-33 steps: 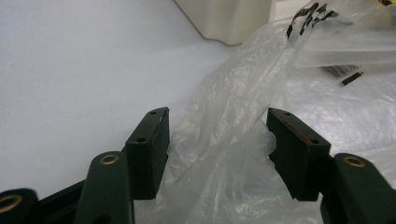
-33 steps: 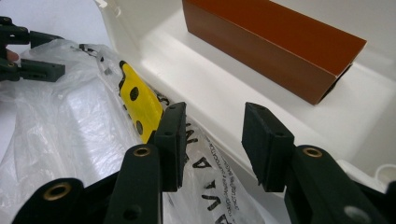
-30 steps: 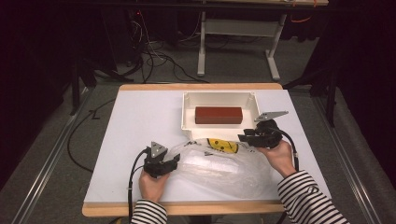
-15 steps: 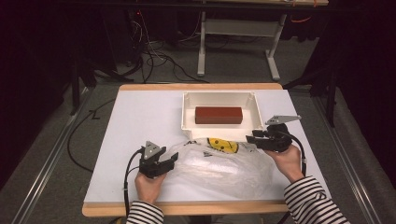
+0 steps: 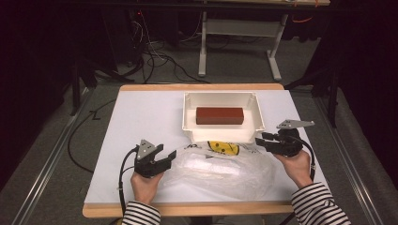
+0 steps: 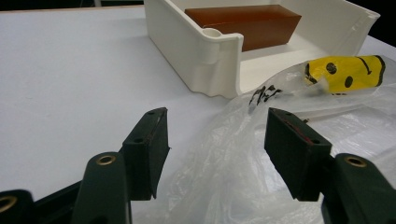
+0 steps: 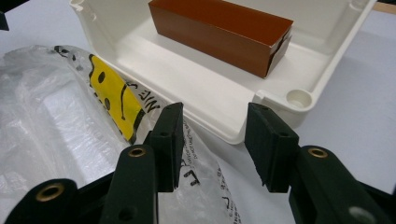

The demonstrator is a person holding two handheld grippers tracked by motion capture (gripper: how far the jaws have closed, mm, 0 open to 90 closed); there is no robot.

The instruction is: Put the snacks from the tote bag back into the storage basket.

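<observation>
Plastic bag (image 5: pixel 220 166), one clear sheet with a yellow smiley print, lies flat on the white table (image 5: pixel 141 117) just before one white bin (image 5: pixel 258 117) holding one brown box (image 5: pixel 220 115). Two grippers flank it: left gripper (image 5: pixel 170 157) and right gripper (image 5: pixel 259 142), both released, jaws spread at its edges
</observation>
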